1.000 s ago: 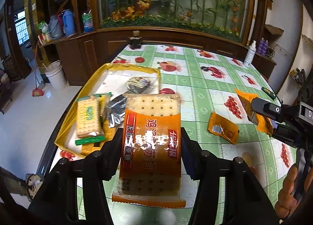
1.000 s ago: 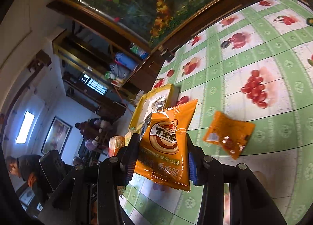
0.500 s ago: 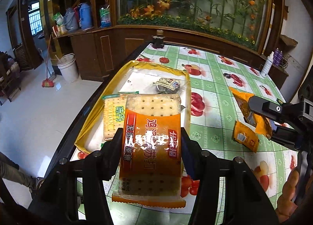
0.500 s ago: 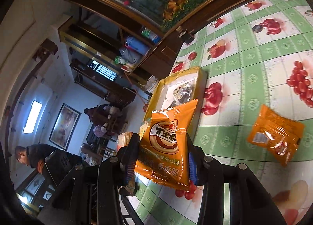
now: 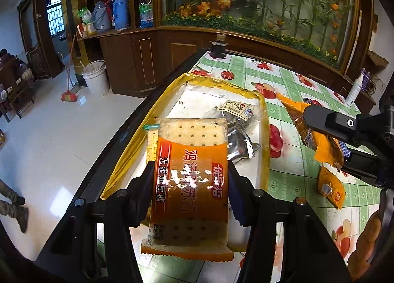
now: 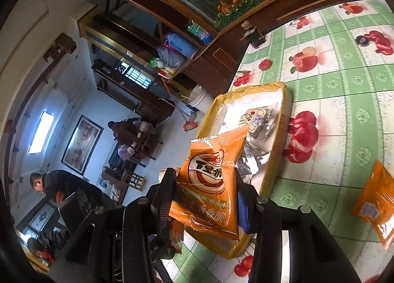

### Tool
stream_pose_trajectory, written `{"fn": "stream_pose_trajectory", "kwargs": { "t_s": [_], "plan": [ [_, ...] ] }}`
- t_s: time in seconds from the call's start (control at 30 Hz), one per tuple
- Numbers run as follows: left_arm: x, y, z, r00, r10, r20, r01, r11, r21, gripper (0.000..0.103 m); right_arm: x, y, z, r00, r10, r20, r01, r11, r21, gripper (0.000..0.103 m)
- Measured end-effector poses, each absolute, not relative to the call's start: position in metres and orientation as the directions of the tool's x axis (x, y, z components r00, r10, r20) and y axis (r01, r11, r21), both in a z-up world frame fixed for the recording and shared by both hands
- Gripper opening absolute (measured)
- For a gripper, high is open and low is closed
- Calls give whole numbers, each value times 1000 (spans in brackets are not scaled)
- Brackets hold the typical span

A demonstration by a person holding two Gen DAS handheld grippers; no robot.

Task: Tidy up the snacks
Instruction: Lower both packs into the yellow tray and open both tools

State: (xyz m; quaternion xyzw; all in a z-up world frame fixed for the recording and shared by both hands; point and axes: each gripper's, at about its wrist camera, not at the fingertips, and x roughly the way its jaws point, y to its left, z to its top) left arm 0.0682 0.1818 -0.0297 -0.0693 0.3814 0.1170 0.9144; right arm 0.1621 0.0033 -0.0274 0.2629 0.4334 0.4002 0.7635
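My left gripper (image 5: pixel 190 184) is shut on an orange-banded cracker pack (image 5: pixel 189 160), held above the near end of a yellow-rimmed tray (image 5: pixel 264 120). In the tray lie a green cracker pack (image 5: pixel 150 135), a silver wrapper (image 5: pixel 240 142) and a dark printed packet (image 5: pixel 236 108). My right gripper (image 6: pixel 205 199) is shut on an orange snack bag (image 6: pixel 209 184), hovering over the tray's (image 6: pixel 285 101) right side; in the left wrist view that bag (image 5: pixel 307 130) hangs at the right. Another small orange packet (image 6: pixel 376 199) lies on the tablecloth right of the tray.
The table has a green checked fruit-print cloth (image 5: pixel 295 86), with its dark edge just left of the tray. A dark jar (image 5: pixel 218 48) stands at the far corner, a white bottle (image 5: pixel 354 91) at the far right. Wooden cabinets stand beyond; people sit in the room at left.
Both grippers have moved left toward the tray with their packs still held. The tray now lies directly under the cracker pack, and the loose orange packet has slid right in both views.
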Motion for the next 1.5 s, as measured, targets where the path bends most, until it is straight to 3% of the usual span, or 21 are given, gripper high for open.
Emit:
{"fn": "stream_pose_trajectory", "kwargs": {
  "t_s": [0.3, 0.9, 1.0, 1.07, 1.1, 1.13, 1.5],
  "plan": [
    [76, 190, -37, 667, 166, -726, -283, 958, -40, 53, 175, 27, -32, 290, 834, -470, -399, 552, 733, 44],
    [104, 205, -47, 632, 144, -762, -302, 951, -71, 53, 210, 84, -39, 359, 686, -633, -467, 719, 514, 45],
    [102, 204, -44, 634, 154, -758, -303, 951, -60, 53, 213, 95, -41, 357, 664, -657, -482, 733, 479, 47],
    [97, 203, -39, 646, 179, -742, -311, 950, -42, 60, 213, 100, -42, 343, 658, -671, -485, 736, 473, 59],
    [95, 202, -36, 651, 191, -734, -316, 948, -33, 64, 212, 100, -41, 351, 651, -673, -485, 741, 464, 72],
    [92, 201, -32, 660, 202, -723, -320, 947, -27, 68, 209, 100, -39, 365, 642, -674, -488, 748, 449, 77],
    [84, 191, -19, 680, 179, -711, -306, 950, -54, 69, 191, 54, -23, 410, 653, -637, -454, 752, 478, 76]
  ]
}}
